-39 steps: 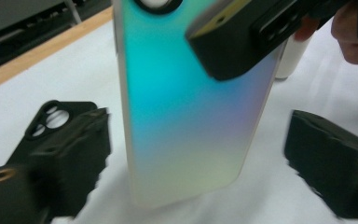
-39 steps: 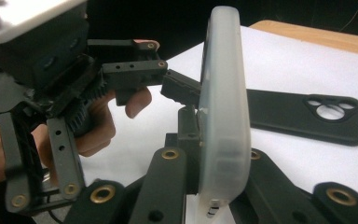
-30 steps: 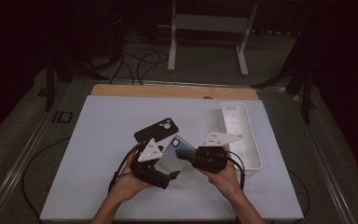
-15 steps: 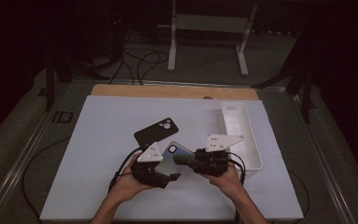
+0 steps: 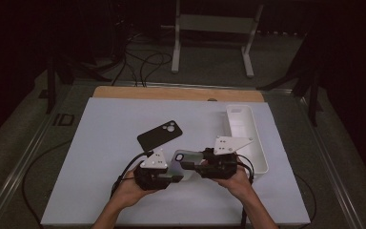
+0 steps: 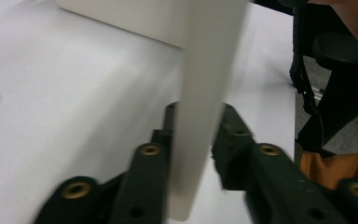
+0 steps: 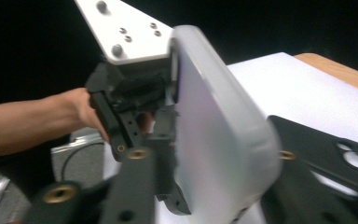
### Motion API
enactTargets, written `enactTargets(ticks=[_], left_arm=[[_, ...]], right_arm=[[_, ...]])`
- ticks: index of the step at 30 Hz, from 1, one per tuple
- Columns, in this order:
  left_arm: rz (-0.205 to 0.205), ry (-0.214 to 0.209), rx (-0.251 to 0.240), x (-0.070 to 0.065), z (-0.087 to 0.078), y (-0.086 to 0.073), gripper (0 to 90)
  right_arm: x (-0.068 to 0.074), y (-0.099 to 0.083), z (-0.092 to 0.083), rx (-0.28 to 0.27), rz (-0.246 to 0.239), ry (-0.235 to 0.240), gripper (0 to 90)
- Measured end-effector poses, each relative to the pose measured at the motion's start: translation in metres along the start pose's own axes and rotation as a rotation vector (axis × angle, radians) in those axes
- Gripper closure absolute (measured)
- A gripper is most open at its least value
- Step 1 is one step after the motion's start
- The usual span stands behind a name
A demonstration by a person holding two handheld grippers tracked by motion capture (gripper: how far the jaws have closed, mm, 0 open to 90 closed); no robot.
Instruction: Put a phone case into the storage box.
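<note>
We have the translucent phone case held up off the white mat between our two grippers, near the front of the table, with the black phone case lying flat just behind it and the white tray off to our right. The left gripper has just been closing and now pinches the case's lower edge, which runs thin and upright between its jaws in the left gripper view. The right gripper has just been opening; the case sits between its jaws, but whether the pads press on it we cannot tell (that view is blurred). The case's long axis runs from the left gripper up and away toward the black case, so the left hand carries it.
</note>
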State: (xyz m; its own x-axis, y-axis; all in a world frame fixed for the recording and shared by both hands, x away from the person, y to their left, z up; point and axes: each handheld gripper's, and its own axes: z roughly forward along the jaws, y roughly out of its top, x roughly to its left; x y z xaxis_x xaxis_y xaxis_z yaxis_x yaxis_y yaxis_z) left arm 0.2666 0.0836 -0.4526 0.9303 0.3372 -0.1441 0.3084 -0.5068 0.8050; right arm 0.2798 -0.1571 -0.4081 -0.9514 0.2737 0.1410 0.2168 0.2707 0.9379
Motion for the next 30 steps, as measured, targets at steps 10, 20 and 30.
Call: enactTargets(ticks=[10,20,30], left_arm=[[0.010,0.032,-0.013,-0.002,0.000,0.002,86.1],[-0.016,0.113,-0.045,0.004,-0.008,0.001,86.1],[-0.054,0.185,-0.054,0.007,-0.008,-0.001,86.1]], right_arm=[[0.002,-0.002,0.007,0.027,-0.011,-0.129,34.9],[-0.002,-0.002,0.005,0.035,0.025,-0.202,28.8],[-0.004,-0.003,0.005,0.042,0.052,-0.255,28.0]])
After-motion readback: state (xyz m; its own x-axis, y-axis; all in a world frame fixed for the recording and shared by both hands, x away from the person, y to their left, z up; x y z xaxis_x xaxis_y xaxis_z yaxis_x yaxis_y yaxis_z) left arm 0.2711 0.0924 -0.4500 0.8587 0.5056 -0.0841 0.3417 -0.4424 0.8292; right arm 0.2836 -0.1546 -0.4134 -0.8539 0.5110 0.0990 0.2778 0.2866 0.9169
